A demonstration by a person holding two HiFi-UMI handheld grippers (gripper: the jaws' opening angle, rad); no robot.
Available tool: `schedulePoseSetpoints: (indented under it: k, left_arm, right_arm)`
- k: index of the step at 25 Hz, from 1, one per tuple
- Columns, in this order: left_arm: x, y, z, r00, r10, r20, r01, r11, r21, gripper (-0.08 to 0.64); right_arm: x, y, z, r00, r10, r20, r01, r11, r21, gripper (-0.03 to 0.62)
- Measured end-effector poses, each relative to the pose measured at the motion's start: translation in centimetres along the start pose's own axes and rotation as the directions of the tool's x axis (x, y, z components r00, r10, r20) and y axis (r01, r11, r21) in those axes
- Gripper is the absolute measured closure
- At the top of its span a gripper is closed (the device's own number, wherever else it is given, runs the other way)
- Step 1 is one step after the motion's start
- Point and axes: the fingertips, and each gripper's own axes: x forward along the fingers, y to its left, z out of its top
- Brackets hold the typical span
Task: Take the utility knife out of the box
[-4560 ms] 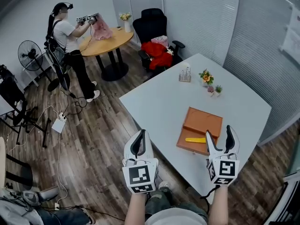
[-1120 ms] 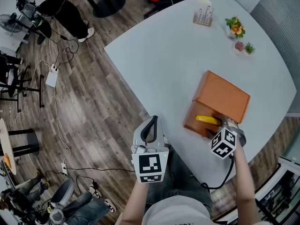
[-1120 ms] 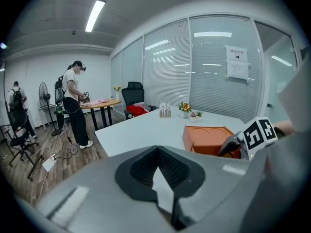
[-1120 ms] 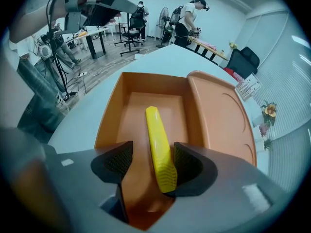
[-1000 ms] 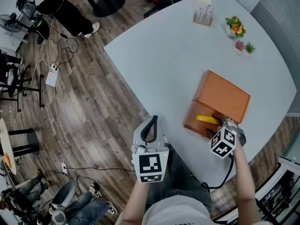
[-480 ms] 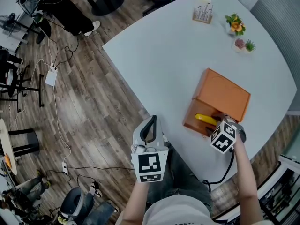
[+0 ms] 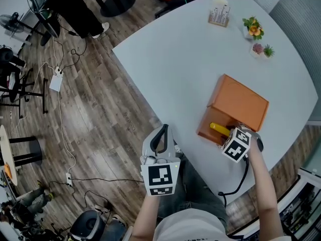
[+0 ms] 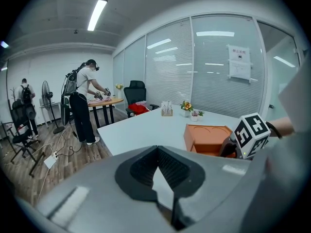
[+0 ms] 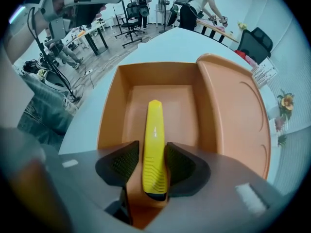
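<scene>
The yellow utility knife (image 9: 154,130) lies lengthwise in the tray of the open orange box (image 9: 111,115), near the table's front edge. My right gripper (image 9: 154,154) points straight down into the tray. Its jaws have just been closing, and both dark pads now press on the knife's ribbed end. In the head view the knife (image 7: 218,128) shows just left of the right gripper (image 7: 228,133), whose marker cube hides its fingertips. The box lid (image 7: 239,102) lies folded back. My left gripper (image 7: 160,134) hangs off the table over the floor, shut and holding nothing, with its pads (image 8: 146,165) together.
The white table (image 7: 175,59) carries a small holder (image 7: 218,15) and little potted plants (image 7: 252,29) at its far side. A power strip and cables (image 7: 55,82) lie on the wood floor. A person (image 8: 82,101) works at a round table in the background.
The right gripper's marker cube has tipped and shifted slightly over the box tray. The left gripper has stayed put. The person at the upper left has moved away.
</scene>
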Motion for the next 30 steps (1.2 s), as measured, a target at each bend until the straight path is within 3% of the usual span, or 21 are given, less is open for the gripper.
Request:
schedulePoseSetpoints:
  k: [4,15,23,30]
  left_arm:
    - [-0.6,0.3,0.0,1.000,0.007,0.005,-0.007,1.000,-0.005,0.560]
    - [-2.3,1.5,0.7,0.999,0.027,0.038,-0.027,1.000,-0.007,0.560]
    - [-3.2,2.7,2.1,0.995,0.054,0.086,-0.054,0.999,-0.003,0.560]
    - [-4.5,3.0,4.5,0.986,0.053,0.159,-0.055,0.998,0.009,0.560]
  right_arm:
    - [-0.1,0.8,0.1,1.000,0.004,-0.020,-0.004,0.999,-0.032,0.437]
    - [-0.5,0.7,0.1,0.997,-0.068,0.024,0.068,0.998,0.000,0.439]
    - [-3.4,-1.1,1.3,0.972,-0.169,0.165,0.147,0.979,0.140,0.439]
    - [-7.0,-1.6,2.1,0.918,-0.269,0.291,0.172,0.932,0.318,0.439]
